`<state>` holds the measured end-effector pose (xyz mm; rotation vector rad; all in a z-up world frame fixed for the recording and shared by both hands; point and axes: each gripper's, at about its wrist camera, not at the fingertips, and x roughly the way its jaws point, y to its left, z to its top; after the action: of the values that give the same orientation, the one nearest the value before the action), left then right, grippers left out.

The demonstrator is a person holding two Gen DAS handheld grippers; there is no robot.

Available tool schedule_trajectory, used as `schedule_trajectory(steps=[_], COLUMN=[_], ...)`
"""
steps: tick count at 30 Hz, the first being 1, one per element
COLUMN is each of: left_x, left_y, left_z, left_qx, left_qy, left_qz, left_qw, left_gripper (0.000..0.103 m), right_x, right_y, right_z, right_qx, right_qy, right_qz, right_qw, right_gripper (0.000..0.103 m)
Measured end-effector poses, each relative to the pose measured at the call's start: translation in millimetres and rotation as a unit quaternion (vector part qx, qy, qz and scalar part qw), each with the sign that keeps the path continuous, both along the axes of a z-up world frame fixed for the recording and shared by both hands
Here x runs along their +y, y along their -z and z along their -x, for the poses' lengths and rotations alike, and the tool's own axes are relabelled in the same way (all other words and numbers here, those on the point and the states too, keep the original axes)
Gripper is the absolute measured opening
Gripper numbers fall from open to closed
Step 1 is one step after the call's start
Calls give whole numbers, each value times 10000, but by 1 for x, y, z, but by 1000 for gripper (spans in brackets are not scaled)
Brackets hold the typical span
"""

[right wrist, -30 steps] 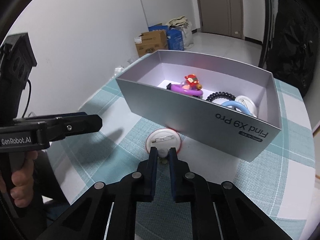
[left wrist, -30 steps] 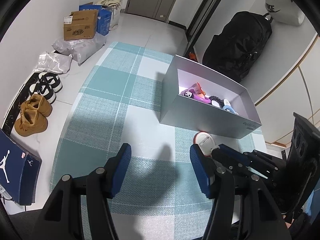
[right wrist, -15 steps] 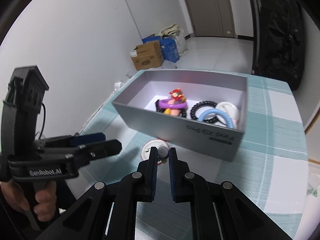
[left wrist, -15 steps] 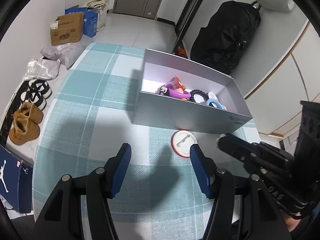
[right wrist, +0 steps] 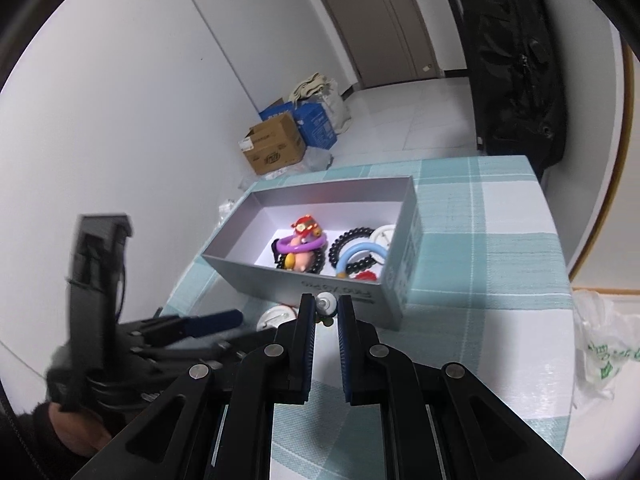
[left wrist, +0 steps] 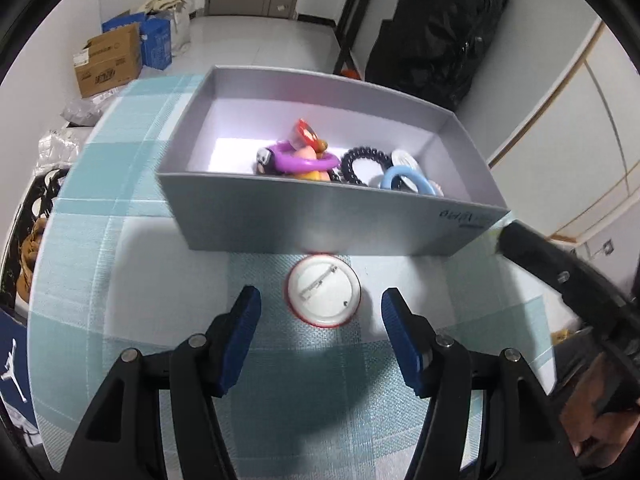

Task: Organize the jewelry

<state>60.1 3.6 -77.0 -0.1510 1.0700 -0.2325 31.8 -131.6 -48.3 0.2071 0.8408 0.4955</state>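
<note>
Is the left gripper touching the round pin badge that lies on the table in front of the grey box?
Apart. In the left wrist view the left gripper is open, and tablecloth shows between each blue finger and the round badge.

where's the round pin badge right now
In the left wrist view the round pin badge lies pin side up on the checked tablecloth, just in front of the grey box and between the left gripper's open fingers.

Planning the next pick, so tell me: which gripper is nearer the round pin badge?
Left. The left gripper frames the badge between open fingers; the right gripper is off to one side.
</note>
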Motion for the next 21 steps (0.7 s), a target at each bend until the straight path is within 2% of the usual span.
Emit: schedule_trajectory(steps=[10, 12, 13, 21], left_x=[-15, -18, -20, -20], left_y=[4, 5, 4, 2], left_z=[1, 0, 1, 2], left_qx=[-226, -257, -284, -224], left_qy=[215, 301, 340, 505], left_qz=[-734, -884, -931, -786], left_qw=[9968, 9953, 9947, 9954], left_gripper=[57, 51, 40, 38], right_x=[-13, -13, -13, -17], right_y=[-5, -5, -6, -6], right_z=[-4, -4, -3, -5], right_qx=[-22, -33, -36, -10], right_qy=[124, 125, 128, 208], right_qz=[-199, -203, -202, -246], right_qw=[9997, 9997, 9997, 9995], right_gripper=[10, 10, 10, 10])
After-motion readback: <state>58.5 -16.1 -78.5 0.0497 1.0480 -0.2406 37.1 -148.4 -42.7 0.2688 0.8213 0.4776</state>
